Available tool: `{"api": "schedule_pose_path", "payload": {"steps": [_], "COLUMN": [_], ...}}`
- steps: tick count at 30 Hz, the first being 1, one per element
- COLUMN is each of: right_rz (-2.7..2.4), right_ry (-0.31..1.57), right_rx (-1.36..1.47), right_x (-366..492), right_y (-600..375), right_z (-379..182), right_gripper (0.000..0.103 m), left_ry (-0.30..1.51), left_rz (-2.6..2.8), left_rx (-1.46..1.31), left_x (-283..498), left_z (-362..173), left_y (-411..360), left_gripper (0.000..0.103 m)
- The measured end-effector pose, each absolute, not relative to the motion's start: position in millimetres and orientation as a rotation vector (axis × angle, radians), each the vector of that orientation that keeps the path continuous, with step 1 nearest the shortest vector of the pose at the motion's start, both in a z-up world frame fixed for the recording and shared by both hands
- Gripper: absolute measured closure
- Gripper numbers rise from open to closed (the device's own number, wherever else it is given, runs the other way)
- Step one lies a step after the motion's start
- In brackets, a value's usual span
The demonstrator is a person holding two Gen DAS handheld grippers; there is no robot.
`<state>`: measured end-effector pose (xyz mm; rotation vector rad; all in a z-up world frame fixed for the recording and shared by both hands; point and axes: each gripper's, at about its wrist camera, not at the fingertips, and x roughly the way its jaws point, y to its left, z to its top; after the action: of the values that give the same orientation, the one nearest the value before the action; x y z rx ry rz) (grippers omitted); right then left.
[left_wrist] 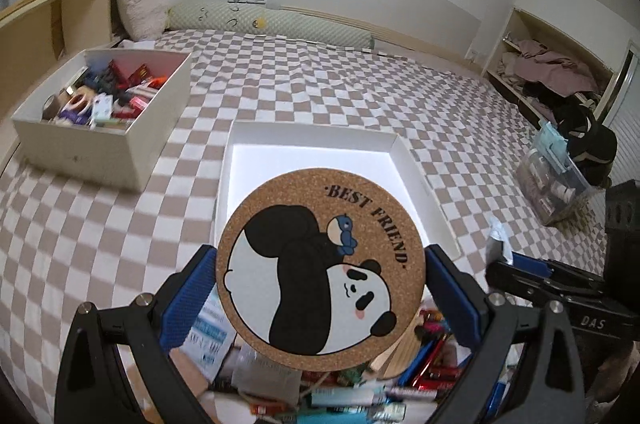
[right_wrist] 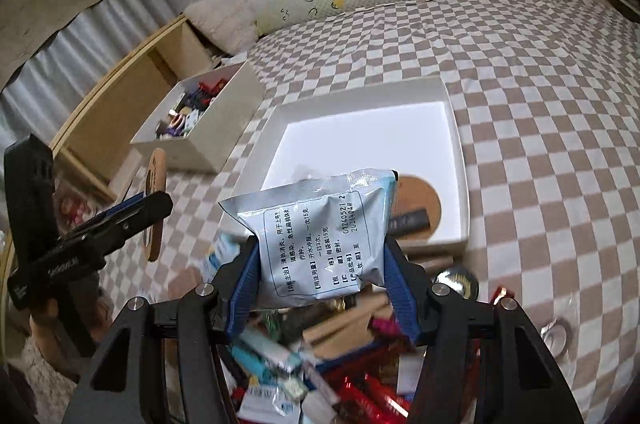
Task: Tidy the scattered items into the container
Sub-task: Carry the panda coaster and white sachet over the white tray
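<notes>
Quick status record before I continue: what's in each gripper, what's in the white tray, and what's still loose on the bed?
left gripper: shut on the cork panda coaster, held by its edges
right gripper: shut on a silver-blue sachet printed with text
white tray: on the checkered bed cover, holds one plain cork coaster with a dark strip across it
deep white box: left of the tray, already packed with small items
loose pile: packets, sticks and tubes below both grippers, still unsorted

Checkered bed (left_wrist: 360, 91) carries white tray (left_wrist: 310, 133), filled box (left_wrist: 80, 139).
</notes>
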<state>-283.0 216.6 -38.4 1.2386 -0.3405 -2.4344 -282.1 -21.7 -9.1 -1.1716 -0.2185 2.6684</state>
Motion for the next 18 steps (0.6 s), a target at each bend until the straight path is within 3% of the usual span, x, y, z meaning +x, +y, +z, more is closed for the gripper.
{"api": "schedule_pose_path", "payload": {"steps": [18], "right_rz": [-2.454], "right_ry": [-0.377], "right_rx": [1.412], "right_x": [-378], "right_y": [214], "right_z": [-96], "right_gripper": [0.043], "left_ry": [-0.167], "left_rz": [2.582], "left_rx": [-1.332], "left_x": [-365], "left_z": [-66], "left_y": [-1], "left_gripper": [0.002]}}
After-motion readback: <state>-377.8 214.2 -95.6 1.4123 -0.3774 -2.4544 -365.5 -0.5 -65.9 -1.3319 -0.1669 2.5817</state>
